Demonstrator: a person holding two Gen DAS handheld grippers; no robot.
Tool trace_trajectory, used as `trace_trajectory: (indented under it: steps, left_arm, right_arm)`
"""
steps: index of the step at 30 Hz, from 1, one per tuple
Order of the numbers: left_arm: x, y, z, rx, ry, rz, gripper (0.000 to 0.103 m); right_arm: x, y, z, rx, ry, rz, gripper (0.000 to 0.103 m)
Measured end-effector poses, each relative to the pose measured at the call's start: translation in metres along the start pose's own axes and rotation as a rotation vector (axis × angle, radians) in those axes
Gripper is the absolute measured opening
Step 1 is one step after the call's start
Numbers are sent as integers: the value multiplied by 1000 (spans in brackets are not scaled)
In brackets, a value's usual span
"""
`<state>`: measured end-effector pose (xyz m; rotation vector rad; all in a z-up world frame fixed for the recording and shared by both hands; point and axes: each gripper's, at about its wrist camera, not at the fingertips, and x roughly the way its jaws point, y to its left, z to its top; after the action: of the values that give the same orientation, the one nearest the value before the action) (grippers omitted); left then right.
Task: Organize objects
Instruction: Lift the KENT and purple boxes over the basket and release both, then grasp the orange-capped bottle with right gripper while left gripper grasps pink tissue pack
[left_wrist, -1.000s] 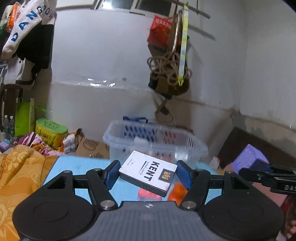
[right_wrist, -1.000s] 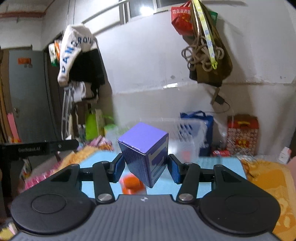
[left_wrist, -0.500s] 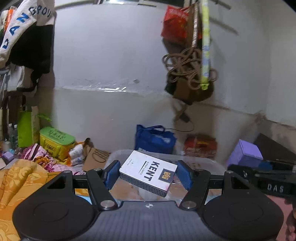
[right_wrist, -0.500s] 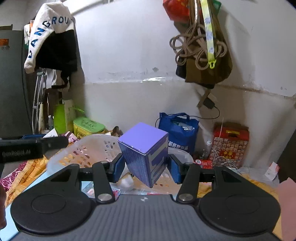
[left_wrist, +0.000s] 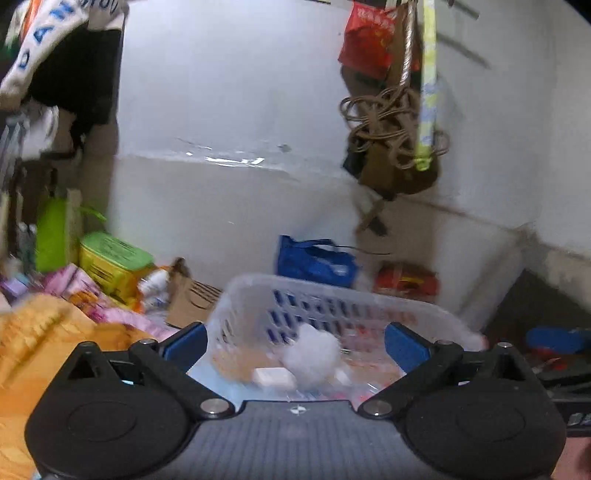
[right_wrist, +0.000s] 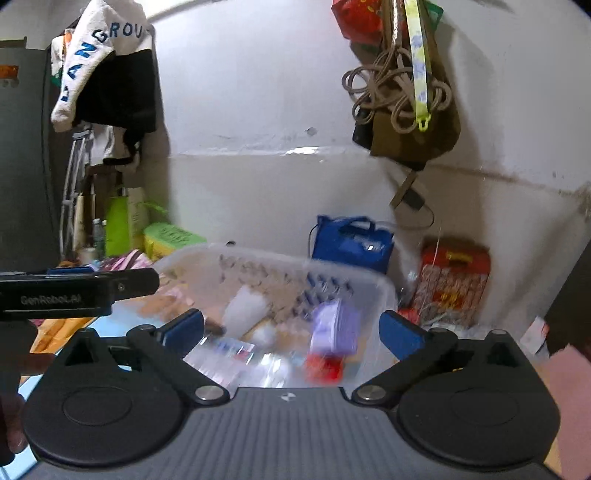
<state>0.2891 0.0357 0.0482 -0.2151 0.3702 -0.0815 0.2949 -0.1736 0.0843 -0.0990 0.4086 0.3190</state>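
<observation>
Left wrist view: left gripper (left_wrist: 293, 341), blue-padded fingers spread wide and empty; a second ago it clamped a white KENT carton, so that item counts as deposited. A blurred small white box (left_wrist: 274, 376) on the floor of the clear perforated plastic basket (left_wrist: 332, 295) may be that carton; beside it sits a soft white fluffy lump (left_wrist: 312, 354). Right wrist view: right gripper (right_wrist: 291, 328) likewise splayed and empty, its purple cardboard box (right_wrist: 334, 325) now released, smeared by motion inside the same basket above something red (right_wrist: 323, 367). Judgement: two items filed; both tools free for further pickups. Beyond: blue fabric tote (right_wrist: 351, 245), red patterned gift box (right_wrist: 454, 280), whitewashed wall (right_wrist: 258, 147).
</observation>
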Motion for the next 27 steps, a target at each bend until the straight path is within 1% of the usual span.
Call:
trace_trajectory:
  steps: [1, 3, 5, 6, 9, 12, 13, 15, 18, 20, 22, 25, 26, 27]
  left_arm:
    - [-8, 1, -5, -4, 1, -18, 103]
    - [-19, 2, -18, 5, 10, -23, 103]
    - [-22, 3, -29, 34, 44, -31, 103]
    - [-24, 7, -35, 33, 53, -34, 103]
    - [-29, 20, -53, 20, 94, -41, 103]
    - [-34, 36, -74, 8, 123, -7, 103]
    - [-34, 40, -81, 6, 135, 7, 103]
    - [-30, 48, -93, 2, 166, 20, 103]
    - [-25, 52, -101, 2, 190, 29, 103]
    - [-25, 51, -104, 11, 190, 34, 103]
    - [-25, 47, -107, 31, 193, 30, 103]
    - [-24, 42, -110, 58, 196, 20, 103]
    - [-24, 41, -110, 70, 201, 14, 103]
    - [-24, 40, -112, 81, 203, 4, 103]
  right_arm:
    - [-7, 3, -5, 4, 3, 6, 103]
    - [-18, 9, -15, 18, 10, 35, 103]
    - [-23, 15, -22, 37, 27, 62, 103]
    - [-23, 17, -24, 42, 32, 79, 103]
    - [-29, 30, -44, 10, 61, 107, 103]
    - [-33, 34, -74, 15, 66, 128, 103]
    - [-29, 34, -85, 15, 85, 147, 103]
    - [-19, 35, -100, 7, 119, 160, 103]
    - [1, 43, -107, -22, 174, 150, 103]
    - [5, 48, -106, -26, 156, 152, 103]
    - [11, 53, -105, -39, 150, 131, 102]
    - [20, 59, -109, -54, 155, 100, 92]
    - [23, 58, -109, -49, 160, 102, 85]
    - [24, 57, -111, -41, 166, 108, 70]
